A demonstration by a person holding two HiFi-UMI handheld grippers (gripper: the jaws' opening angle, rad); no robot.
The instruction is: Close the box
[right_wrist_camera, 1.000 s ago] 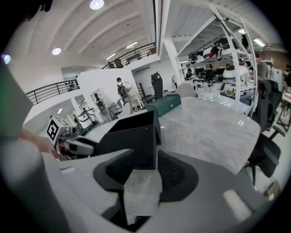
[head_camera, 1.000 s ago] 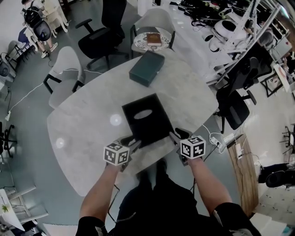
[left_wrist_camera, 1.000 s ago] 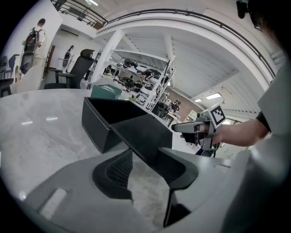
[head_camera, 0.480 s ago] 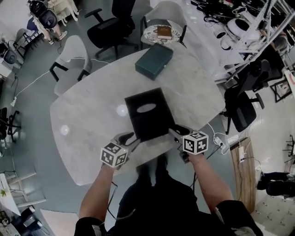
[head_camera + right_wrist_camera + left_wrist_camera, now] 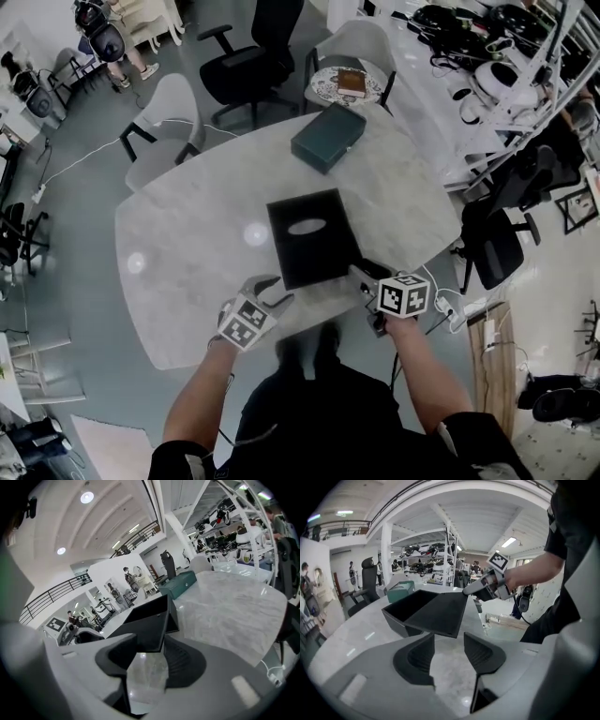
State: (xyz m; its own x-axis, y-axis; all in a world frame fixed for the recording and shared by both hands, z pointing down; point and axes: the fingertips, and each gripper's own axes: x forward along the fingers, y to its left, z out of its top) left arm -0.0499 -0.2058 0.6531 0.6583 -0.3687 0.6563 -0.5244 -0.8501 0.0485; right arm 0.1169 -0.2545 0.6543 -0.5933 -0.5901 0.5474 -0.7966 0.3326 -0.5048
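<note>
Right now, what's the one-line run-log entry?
box: open on table | flap: sticking out toward grippers | left gripper: jaws just opened, empty | right gripper: jaws just opened, flap corner at tips, unpinched

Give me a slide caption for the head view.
Left tool and right tool, jaws just opened and gripping nothing, face the flap of the open black box on the table.

A black box is sitting on the counter, with a teal box at its 12 o'clock. The left hand-held gripper is hovering at 7 o'clock, holding nothing. The right hand-held gripper is reaching the box's 5 o'clock corner. Both grippers' jaws have just been opening.
</note>
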